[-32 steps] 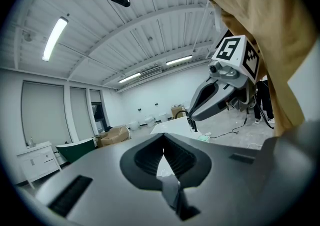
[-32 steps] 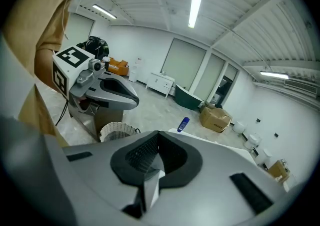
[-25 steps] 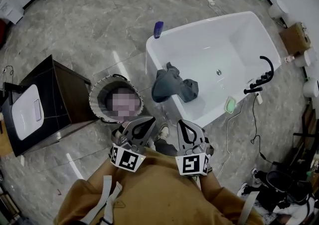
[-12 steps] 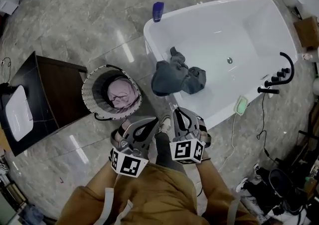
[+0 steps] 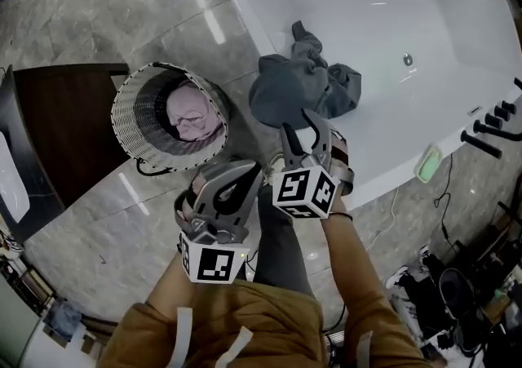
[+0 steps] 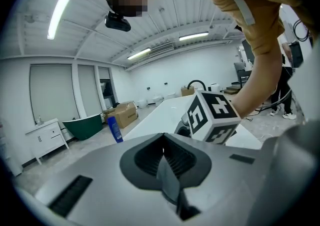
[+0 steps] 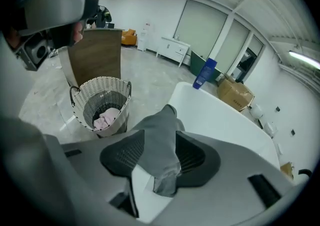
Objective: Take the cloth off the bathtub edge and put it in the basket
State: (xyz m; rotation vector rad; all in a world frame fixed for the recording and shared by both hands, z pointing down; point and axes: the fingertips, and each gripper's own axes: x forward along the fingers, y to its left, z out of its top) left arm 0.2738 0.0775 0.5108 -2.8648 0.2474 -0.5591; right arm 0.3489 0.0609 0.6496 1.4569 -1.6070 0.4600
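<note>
Standing left of the bathtub (image 5: 241, 7), the basket (image 5: 126, 126) holds pink fabric (image 5: 192, 113). Only its own view shows the left gripper (image 6: 162, 152) clenched and empty. Draped over the bathtub's near edge, the grey cloth (image 5: 306, 85) lies loose between the opening jaws of the right gripper (image 5: 300, 130).

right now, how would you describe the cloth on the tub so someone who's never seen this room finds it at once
Find the big white bathtub. On the stretch of its rim nearest the woven basket, a crumpled cloth is draped, part inside the tub and part hanging outside. It is dark grey, unlike the pink cloth that lies inside the basket.
</note>
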